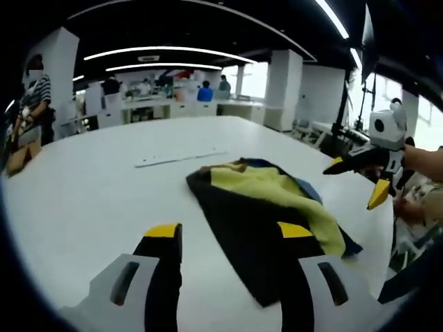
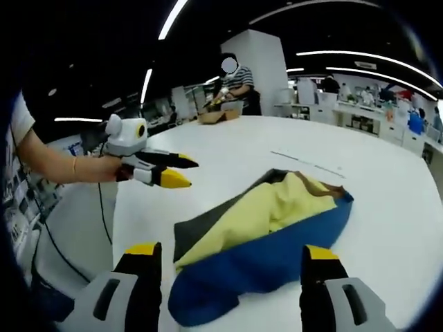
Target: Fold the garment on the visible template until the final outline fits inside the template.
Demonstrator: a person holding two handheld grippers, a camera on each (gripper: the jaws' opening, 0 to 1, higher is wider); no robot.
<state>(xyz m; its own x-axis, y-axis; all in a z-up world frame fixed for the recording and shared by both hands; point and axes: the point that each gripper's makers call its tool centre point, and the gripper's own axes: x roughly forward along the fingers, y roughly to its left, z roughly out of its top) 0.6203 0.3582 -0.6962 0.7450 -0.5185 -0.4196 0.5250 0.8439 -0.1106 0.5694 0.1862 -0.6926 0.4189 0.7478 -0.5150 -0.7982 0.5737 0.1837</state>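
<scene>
Tools first: in the left gripper view we see the left tool with its yellow-tipped jaws spread wide and nothing between them, hovering over the near end of the garment. The right tool enters this view from the right, held above the desk's right edge, its jaws parted and empty. In the right gripper view the right tool is likewise released, jaws wide over the garment, and the left tool shows at the left, held in a hand above the desk, apart from the cloth.

The garment lies loosely bunched near the middle right of the desk, showing black, yellow and blue panels overlapping unevenly; neither tool touches it.

We judge the task to be at an early or middle stage: the cloth is gathered but not squared, edges are ragged, and no neat final outline is reached. A thin marked line lies on the desk beyond the garment; we cannot tell whether it belongs to the template, whose outline we cannot make out.

The desk is white, wide and smooth. Around it stands an open office hall with white columns, ceiling light strips and people at far benches.
</scene>
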